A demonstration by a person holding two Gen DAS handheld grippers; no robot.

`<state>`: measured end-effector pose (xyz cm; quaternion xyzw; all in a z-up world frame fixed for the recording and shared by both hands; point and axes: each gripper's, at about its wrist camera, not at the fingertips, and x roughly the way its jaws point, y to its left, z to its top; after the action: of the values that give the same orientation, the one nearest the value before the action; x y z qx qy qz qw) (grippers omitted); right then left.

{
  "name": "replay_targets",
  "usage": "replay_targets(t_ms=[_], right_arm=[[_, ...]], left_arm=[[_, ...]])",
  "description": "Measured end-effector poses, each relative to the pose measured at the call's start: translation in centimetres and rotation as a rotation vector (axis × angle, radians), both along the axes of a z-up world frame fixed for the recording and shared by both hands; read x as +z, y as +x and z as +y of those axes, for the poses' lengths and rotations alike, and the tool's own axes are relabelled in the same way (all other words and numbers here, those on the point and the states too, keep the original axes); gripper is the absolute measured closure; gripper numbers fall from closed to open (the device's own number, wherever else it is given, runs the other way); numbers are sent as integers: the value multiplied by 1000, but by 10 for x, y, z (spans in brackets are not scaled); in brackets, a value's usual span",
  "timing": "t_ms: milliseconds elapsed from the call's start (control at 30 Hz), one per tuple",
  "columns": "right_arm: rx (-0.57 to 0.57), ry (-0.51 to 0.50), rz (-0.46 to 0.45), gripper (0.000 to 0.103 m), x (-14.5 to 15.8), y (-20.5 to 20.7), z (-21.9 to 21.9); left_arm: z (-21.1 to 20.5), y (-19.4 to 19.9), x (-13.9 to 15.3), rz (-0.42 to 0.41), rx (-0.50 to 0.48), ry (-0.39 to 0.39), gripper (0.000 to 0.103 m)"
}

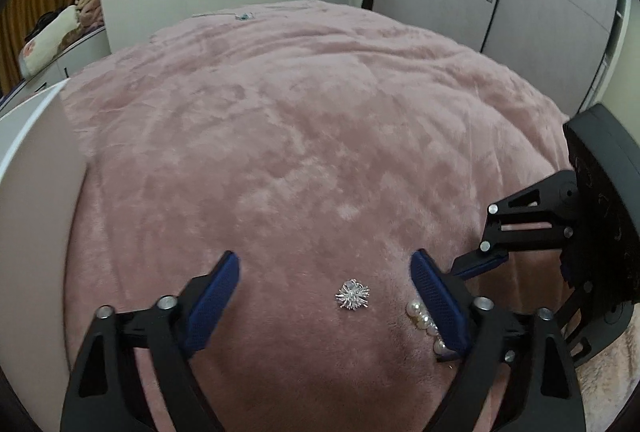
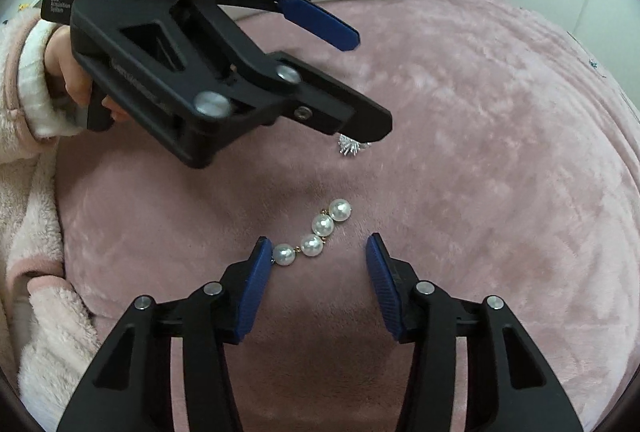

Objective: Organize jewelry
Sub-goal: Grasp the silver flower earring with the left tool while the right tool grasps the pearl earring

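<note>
My left gripper (image 1: 324,272) holds its fingers apart around the sparkly brooch (image 1: 352,294), low centre on the pink blanket (image 1: 300,131). My right gripper (image 2: 316,256), fingers apart too, straddles the pearl strand (image 2: 316,234) so each piece can be pinched separately.

Both tools point steeply downward with jaws apart, nothing pinched. The left tool (image 1: 324,268) gapes wider than the right tool (image 2: 316,252). At nine o'clock, a hand (image 2: 76,79) in a fluffy sleeve (image 2: 24,71) grips the left tool's handle.
</note>
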<state>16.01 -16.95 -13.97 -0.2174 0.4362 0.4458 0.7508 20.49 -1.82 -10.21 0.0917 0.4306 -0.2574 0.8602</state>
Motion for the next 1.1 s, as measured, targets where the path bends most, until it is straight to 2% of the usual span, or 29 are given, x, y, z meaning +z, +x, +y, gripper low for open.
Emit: replay_targets(t_ms=[67, 133, 267, 467, 500, 600, 1100], right_arm=[[-11, 0, 3, 65, -2, 2, -2], [-26, 6, 10, 73, -3, 5, -5], [-41, 17, 29, 81, -3, 6, -11], [-50, 12, 16, 83, -2, 9, -10], [-56, 5, 9, 91, -3, 9, -10], [-85, 12, 13, 91, -1, 11, -15], [-189, 48, -28, 91, 16, 24, -30]], left_arm=[[-3, 1, -7, 20, -13, 18, 28], [-5, 1, -14, 36, -26, 37, 41], [-8, -3, -26, 36, -40, 92, 45], [-6, 1, -25, 48, -28, 68, 64], [-6, 1, -24, 49, -31, 66, 69], [-11, -1, -25, 53, -53, 70, 78], [5, -7, -14, 58, -1, 75, 79]])
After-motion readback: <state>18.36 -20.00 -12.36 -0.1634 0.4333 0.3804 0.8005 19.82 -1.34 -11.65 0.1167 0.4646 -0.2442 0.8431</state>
